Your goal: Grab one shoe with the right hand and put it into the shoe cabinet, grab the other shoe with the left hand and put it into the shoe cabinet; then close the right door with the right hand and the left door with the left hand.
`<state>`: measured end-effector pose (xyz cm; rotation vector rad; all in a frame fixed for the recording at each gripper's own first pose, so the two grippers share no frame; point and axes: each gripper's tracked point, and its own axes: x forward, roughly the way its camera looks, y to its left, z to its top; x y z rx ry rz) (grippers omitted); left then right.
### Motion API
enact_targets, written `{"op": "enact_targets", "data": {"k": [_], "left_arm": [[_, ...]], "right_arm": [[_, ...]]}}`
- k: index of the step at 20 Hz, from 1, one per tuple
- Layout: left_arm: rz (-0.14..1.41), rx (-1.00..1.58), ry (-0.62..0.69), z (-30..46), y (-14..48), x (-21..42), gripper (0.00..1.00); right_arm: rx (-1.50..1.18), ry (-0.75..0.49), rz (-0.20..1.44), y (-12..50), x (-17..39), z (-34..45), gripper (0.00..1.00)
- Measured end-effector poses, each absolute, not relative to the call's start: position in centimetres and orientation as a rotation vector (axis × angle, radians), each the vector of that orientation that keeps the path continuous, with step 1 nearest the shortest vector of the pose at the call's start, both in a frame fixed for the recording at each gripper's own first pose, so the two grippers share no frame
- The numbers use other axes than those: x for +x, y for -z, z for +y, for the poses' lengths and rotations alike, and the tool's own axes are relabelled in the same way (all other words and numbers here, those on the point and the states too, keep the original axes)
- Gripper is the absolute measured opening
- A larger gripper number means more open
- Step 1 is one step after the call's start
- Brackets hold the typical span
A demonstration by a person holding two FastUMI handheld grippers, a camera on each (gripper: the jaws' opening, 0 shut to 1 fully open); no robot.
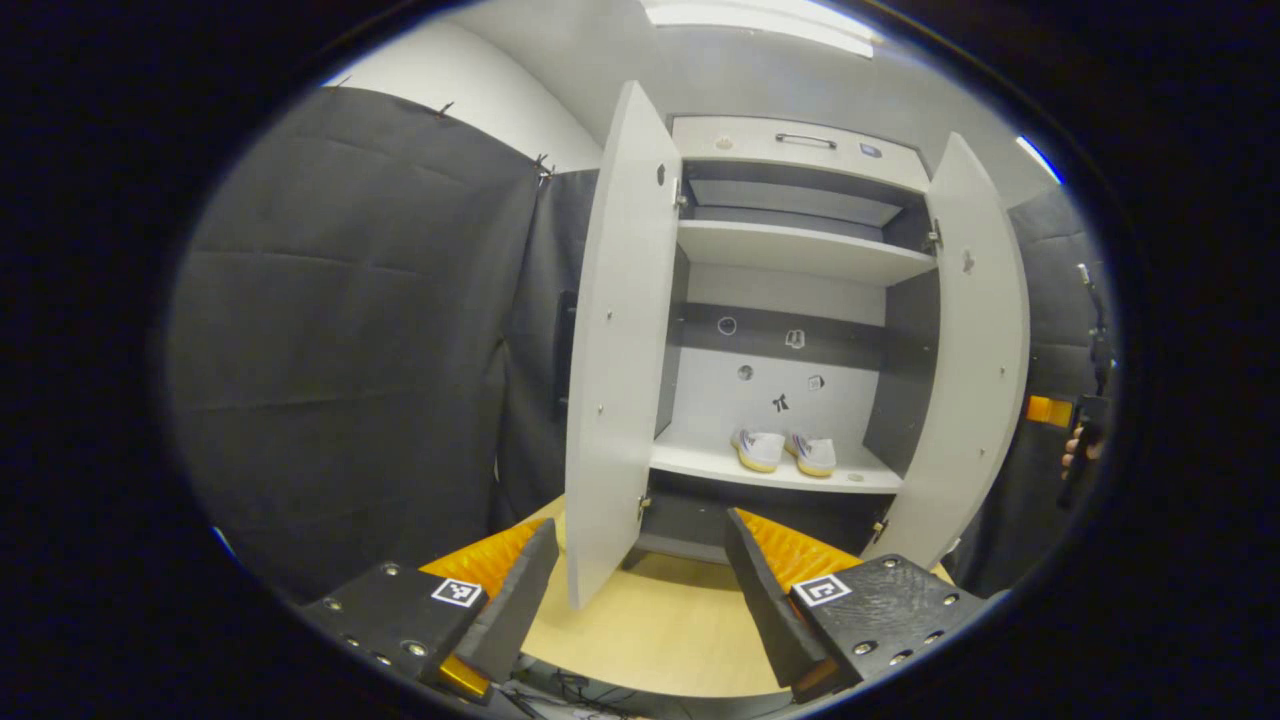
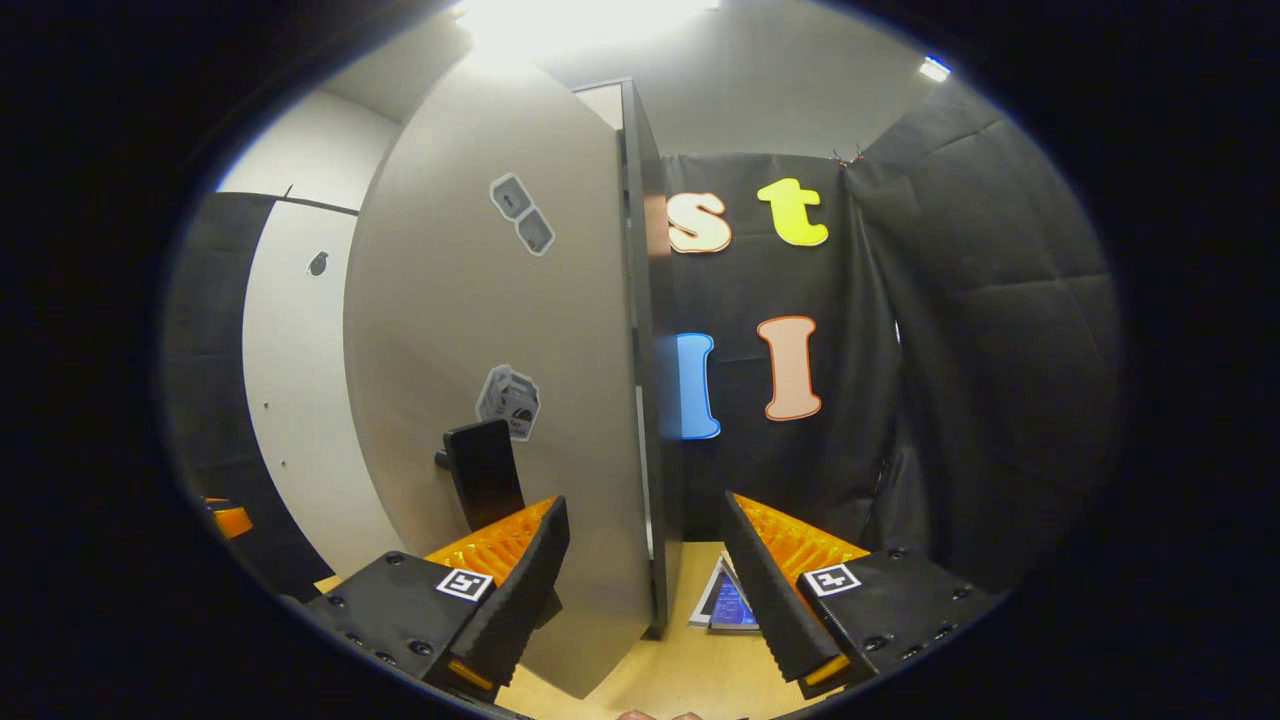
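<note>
Both shoes sat side by side on the cabinet's lower shelf, so only the doors remained. The right door and left door stood open. The right gripper, spread wide and empty, straddled the right door's edge; the left gripper hung open and empty, near the left door.

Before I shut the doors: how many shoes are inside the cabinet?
2. Left shoe and right shoe sit side by side on the lower shelf, seen in the left gripper view; none elsewhere visible.
</note>
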<state>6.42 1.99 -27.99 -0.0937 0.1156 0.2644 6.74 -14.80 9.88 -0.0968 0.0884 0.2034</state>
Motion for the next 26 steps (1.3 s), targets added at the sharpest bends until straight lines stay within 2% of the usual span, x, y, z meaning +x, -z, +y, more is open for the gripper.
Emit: {"op": "enact_targets", "data": {"k": [7, 11, 15, 17, 20, 22, 23, 24, 25, 26], "left_arm": [[0.120, -0.103, -0.225, 4.0, 28.4, 6.9, 0.96], [0.118, -0.103, -0.228, 5.3, 28.6, 7.0, 0.94], [0.126, -0.126, -0.256, 6.7, 29.0, 7.0, 0.97], [0.120, -0.129, -0.269, 7.7, 29.2, 6.9, 0.94], [0.133, -0.103, -0.280, 8.9, 29.6, 6.7, 0.94], [0.135, -0.094, -0.295, 10.3, 29.9, 6.6, 0.94], [0.136, -0.101, -0.300, 11.1, 29.9, 6.8, 0.94], [0.136, -0.111, -0.304, 12.3, 30.0, 7.1, 0.96], [0.132, -0.116, -0.310, 13.3, 29.9, 7.3, 0.96], [0.124, -0.114, -0.320, 14.3, 29.6, 7.4, 0.95]], "right_arm": [[-0.091, -0.114, 0.079, -9.4, 6.7, -11.7, 0.97], [-0.088, -0.121, 0.079, -9.1, 7.2, -8.8, 0.97], [-0.108, -0.175, 0.083, -8.3, 8.6, -4.8, 0.97], [-0.131, -0.196, 0.086, -7.8, 9.4, -3.4, 0.98], [-0.145, -0.166, 0.090, -6.8, 9.2, -3.1, 0.99], [-0.121, -0.162, 0.097, -6.2, 9.3, -3.2, 0.92], [-0.107, -0.160, 0.107, -5.9, 9.4, -3.3, 0.97], [-0.099, -0.151, 0.113, -5.9, 9.3, -3.3, 0.92], [-0.097, -0.134, 0.116, -5.9, 9.2, -3.6, 0.97], [-0.097, -0.116, 0.118, -6.0, 8.9, -3.7, 0.97]]}}
